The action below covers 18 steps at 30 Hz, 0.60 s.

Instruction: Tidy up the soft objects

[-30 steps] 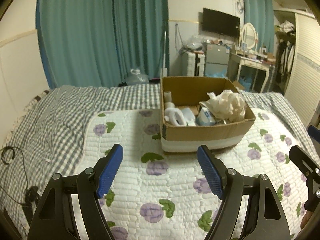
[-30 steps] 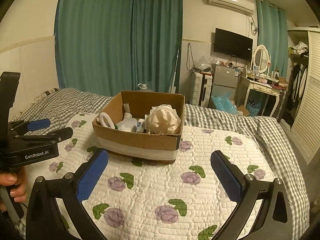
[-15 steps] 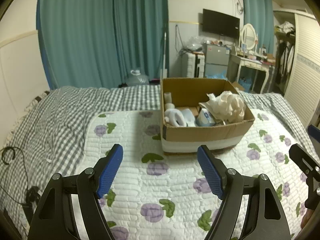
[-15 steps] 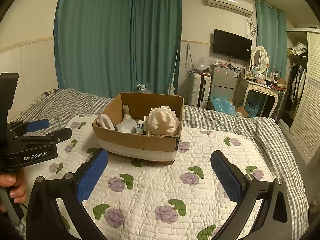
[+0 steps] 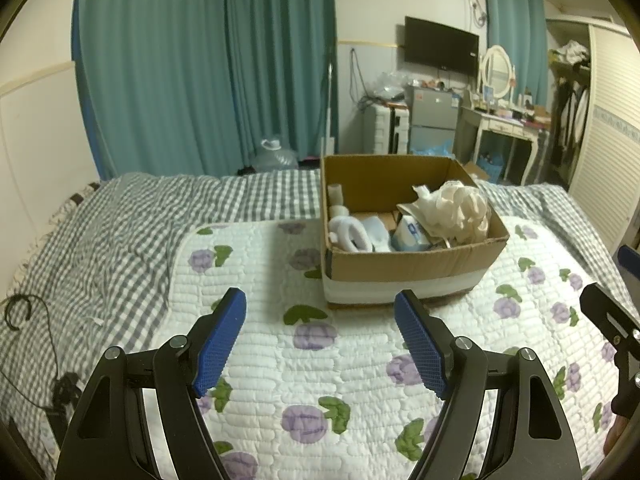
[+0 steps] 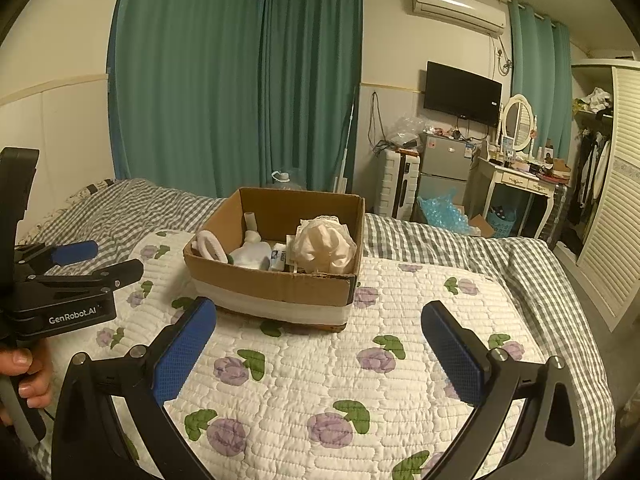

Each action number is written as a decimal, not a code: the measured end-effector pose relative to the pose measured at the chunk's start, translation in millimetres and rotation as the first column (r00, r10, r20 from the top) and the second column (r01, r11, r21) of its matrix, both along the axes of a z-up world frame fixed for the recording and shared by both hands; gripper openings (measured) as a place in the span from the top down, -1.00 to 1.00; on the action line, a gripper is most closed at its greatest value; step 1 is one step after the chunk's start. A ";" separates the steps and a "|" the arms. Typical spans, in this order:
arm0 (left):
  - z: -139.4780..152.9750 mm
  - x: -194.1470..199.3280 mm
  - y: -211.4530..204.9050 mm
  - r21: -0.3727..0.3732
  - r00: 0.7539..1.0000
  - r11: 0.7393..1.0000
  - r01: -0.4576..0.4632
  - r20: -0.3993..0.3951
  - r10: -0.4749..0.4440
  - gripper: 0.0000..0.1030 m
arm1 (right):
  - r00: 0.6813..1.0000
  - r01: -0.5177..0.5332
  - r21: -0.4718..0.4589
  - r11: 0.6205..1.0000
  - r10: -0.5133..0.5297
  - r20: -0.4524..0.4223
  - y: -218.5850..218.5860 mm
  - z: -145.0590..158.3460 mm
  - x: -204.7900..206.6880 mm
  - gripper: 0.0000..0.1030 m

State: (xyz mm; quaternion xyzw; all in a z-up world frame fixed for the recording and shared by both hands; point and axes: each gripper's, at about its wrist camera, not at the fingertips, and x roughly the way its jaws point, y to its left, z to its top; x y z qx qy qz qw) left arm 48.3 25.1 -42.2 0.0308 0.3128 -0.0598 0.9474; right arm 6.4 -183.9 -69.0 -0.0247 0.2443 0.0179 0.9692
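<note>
A cardboard box [image 5: 412, 270] [image 6: 276, 284] stands on the flowered white quilt [image 5: 320, 360] [image 6: 320, 380]. Inside it lie a cream ruffled cloth bundle [image 5: 460, 210] [image 6: 324, 246], a white soft toy [image 5: 348, 232] [image 6: 250, 254] and other small items. My left gripper [image 5: 320, 340] hovers above the quilt in front of the box, open, nothing between its blue pads. My right gripper [image 6: 318, 354] is also open and empty, nearer than the box. In the right wrist view the left gripper's side [image 6: 76, 264] shows at the left edge, held by a hand [image 6: 28, 376].
The bed has a grey checked cover [image 5: 100, 248] [image 6: 500, 252] around the quilt. A black cable [image 5: 24, 312] lies at the bed's left. Beyond the bed stand teal curtains [image 5: 200, 72], a small fridge [image 6: 444, 168], a white dressing table [image 6: 516, 184] and a louvred wardrobe [image 6: 612, 200].
</note>
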 end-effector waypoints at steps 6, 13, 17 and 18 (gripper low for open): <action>-2.3 -0.1 1.4 0.001 1.000 1.000 0.004 -0.005 -0.004 -0.50 | 1.000 0.001 -0.001 1.000 -0.001 -0.002 -0.7 -0.5 0.2 -1.00; -2.3 -0.3 1.1 0.002 1.000 1.000 0.005 -0.005 -0.005 -0.50 | 1.000 0.004 0.007 1.000 -0.004 -0.005 0.0 -1.2 1.0 -1.00; -2.7 -0.5 0.5 0.001 1.000 1.000 0.005 -0.006 -0.005 -0.50 | 1.000 0.011 0.009 1.000 -0.011 -0.003 0.1 -0.5 1.6 -1.00; -2.9 -0.6 1.1 0.002 1.000 1.000 0.005 -0.006 -0.005 -0.50 | 1.000 0.011 0.010 1.000 -0.011 -0.002 -0.3 -0.5 1.6 -1.00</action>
